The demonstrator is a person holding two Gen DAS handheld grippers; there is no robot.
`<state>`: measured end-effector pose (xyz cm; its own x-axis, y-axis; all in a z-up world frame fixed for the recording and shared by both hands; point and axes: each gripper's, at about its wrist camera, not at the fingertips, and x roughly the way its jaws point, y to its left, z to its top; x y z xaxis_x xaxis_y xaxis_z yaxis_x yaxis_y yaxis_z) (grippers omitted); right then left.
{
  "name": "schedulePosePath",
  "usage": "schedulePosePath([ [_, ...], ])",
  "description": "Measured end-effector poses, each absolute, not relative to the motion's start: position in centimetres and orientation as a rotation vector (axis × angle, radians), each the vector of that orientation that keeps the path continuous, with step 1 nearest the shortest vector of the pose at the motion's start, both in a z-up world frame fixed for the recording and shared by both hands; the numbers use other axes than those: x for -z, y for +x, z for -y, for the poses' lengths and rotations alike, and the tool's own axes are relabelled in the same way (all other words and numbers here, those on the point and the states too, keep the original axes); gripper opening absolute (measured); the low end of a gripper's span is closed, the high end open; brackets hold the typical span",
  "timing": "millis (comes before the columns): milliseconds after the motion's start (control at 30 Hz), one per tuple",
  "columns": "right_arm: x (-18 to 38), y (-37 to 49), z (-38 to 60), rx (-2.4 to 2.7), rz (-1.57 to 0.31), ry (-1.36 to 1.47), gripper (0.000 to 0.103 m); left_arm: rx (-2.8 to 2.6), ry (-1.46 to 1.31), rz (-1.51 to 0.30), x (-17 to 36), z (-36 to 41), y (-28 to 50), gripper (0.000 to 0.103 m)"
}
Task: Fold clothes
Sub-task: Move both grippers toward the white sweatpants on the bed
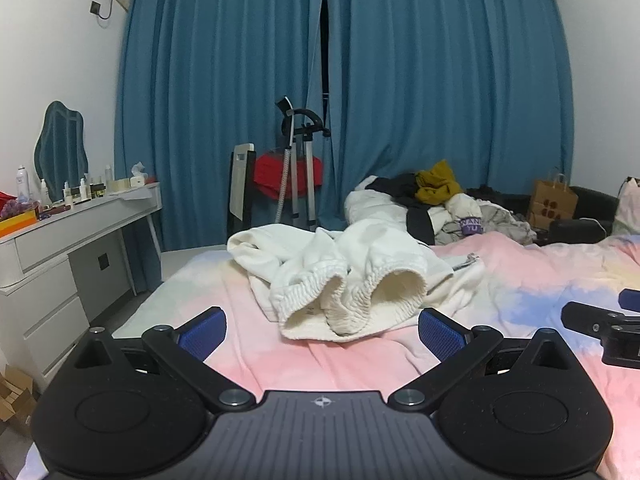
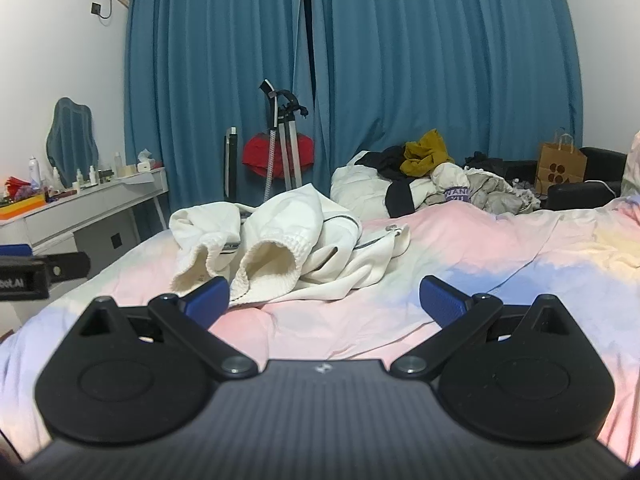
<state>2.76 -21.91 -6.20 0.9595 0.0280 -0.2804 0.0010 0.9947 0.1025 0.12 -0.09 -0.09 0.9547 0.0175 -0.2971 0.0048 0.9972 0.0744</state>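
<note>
A crumpled white zip-up jacket (image 1: 344, 276) lies on the pastel bedspread (image 1: 320, 364), its two ribbed cuffs facing me. My left gripper (image 1: 322, 332) hovers just in front of the cuffs, open, with nothing between its blue pads (image 1: 202, 330). In the right wrist view the same jacket (image 2: 280, 240) sits ahead and to the left. My right gripper (image 2: 324, 300) is open and empty, its left pad close to the nearer cuff (image 2: 268, 268). Each gripper shows at the edge of the other's view: the right gripper (image 1: 600, 328), the left gripper (image 2: 36, 272).
A pile of mixed clothes (image 1: 432, 204) lies at the far end of the bed. A white dresser (image 1: 72, 240) with bottles stands left, a garment steamer (image 1: 298, 168) and a chair with a red garment (image 1: 280, 180) by the blue curtains (image 1: 344, 92). A paper bag (image 1: 552, 200) sits far right.
</note>
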Motion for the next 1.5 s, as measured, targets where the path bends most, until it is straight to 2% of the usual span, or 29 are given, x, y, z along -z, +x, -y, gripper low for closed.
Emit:
schedulePosePath([
  [1167, 6.6, 2.4, 22.0, 0.005, -0.255, 0.093, 0.103, 0.007, 0.09, -0.347, 1.7, 1.2, 1.1, 0.103],
  [1500, 7.2, 2.6, 22.4, 0.033, -0.279, 0.092, 0.103, 0.004, 0.135, -0.429, 2.8, 1.9, 6.5, 0.103],
])
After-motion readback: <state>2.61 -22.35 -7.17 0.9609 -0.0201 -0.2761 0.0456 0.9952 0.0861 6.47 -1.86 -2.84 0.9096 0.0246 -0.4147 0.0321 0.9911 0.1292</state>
